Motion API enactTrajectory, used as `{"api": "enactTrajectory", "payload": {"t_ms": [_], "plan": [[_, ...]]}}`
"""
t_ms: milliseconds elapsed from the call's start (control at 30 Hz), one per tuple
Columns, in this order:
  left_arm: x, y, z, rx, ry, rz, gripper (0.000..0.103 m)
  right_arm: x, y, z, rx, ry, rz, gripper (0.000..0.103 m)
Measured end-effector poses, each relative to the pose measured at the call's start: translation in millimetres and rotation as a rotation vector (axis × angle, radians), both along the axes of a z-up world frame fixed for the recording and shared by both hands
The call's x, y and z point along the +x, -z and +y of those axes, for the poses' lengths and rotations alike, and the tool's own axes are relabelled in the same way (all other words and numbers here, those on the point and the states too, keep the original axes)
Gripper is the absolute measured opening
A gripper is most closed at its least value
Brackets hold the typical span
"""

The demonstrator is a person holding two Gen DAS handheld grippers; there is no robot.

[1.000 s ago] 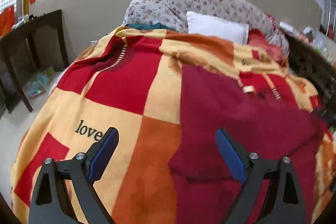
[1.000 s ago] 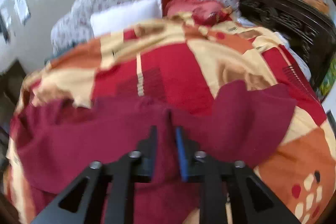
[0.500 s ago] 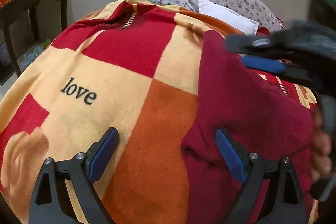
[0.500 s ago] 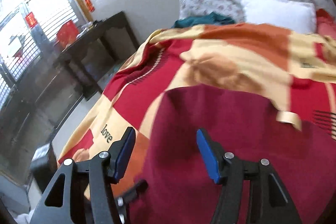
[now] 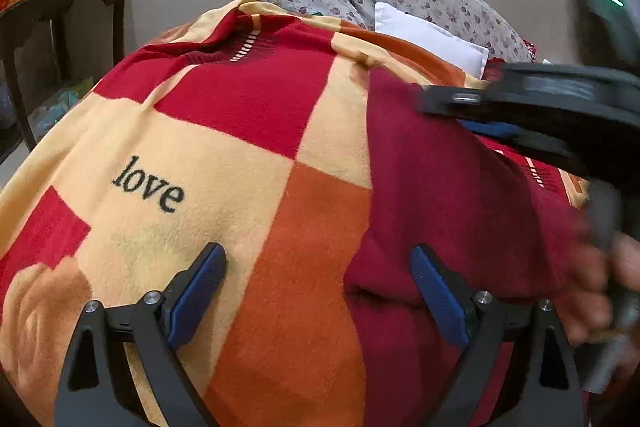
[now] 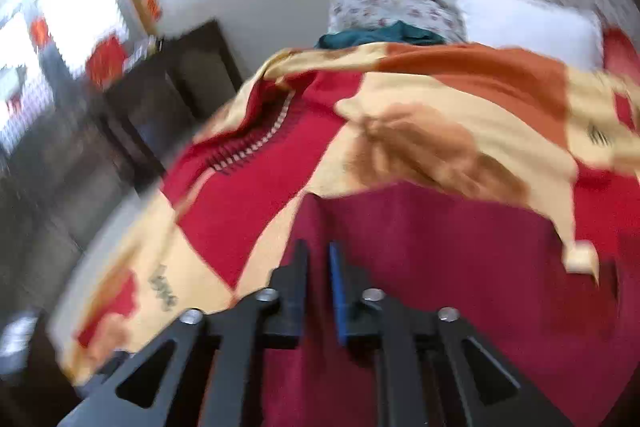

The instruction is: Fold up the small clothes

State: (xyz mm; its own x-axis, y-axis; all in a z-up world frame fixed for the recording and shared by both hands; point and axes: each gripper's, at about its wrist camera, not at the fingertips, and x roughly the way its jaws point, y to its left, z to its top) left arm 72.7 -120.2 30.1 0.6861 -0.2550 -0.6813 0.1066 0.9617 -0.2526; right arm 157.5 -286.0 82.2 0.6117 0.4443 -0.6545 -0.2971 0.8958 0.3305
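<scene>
Fleece blanket (image 5: 224, 155) in red, orange and cream checks covers the bed, and a dark red garment (image 5: 440, 195) lies on its right half, long axis running from the near edge toward the pillows (image 5: 424, 35); which end is the neck I cannot tell. My worry: the right gripper (image 6: 318, 279), jaws closing on the garment's left edge, may pinch blanket too and drag both. The left gripper (image 5: 316, 291) stands spread wide, holding nothing, straddling that edge.

The word "love" stands in black on the patchwork blanket (image 5: 224, 163)
</scene>
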Motion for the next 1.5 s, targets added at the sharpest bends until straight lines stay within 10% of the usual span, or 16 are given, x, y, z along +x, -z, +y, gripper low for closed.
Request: {"api": "enactTrajectory", "payload": {"t_ms": [267, 467, 667, 833, 867, 933, 967, 1200, 1500], "plan": [[1, 2, -2, 0.020, -0.002, -0.005, 0.094, -53, 12, -38, -0.310, 0.155, -0.010, 0.033], [-1, 5, -1, 0.018, 0.001, -0.016, 0.095, -73, -1, -62, -0.328, 0.282, -0.068, 0.034], [-2, 6, -5, 0.035, 0.006, -0.017, 0.098, -122, -23, -143, -0.291, 0.427, -0.074, 0.081], [-1, 7, -8, 0.055, 0.011, -0.013, 0.100, -112, -17, -226, -0.415, 0.655, 0.019, 0.087], [-1, 7, -8, 0.056, 0.012, -0.013, 0.100, -102, -2, -242, -0.376, 0.646, 0.092, 0.082], [-1, 8, -7, 0.051, 0.014, -0.013, 0.101, -97, 15, -258, -0.249, 0.619, 0.141, 0.011], [-1, 8, -7, 0.050, 0.014, -0.013, 0.101, -98, 20, -261, -0.189, 0.605, 0.152, 0.006], [0, 10, -14, 0.094, 0.026, -0.007, 0.103, -121, 9, -266, -0.282, 0.671, 0.062, 0.006], [-13, -7, -8, 0.024, -0.019, -0.066, 0.103, -157, -7, -259, -0.161, 0.667, 0.042, 0.011]]}}
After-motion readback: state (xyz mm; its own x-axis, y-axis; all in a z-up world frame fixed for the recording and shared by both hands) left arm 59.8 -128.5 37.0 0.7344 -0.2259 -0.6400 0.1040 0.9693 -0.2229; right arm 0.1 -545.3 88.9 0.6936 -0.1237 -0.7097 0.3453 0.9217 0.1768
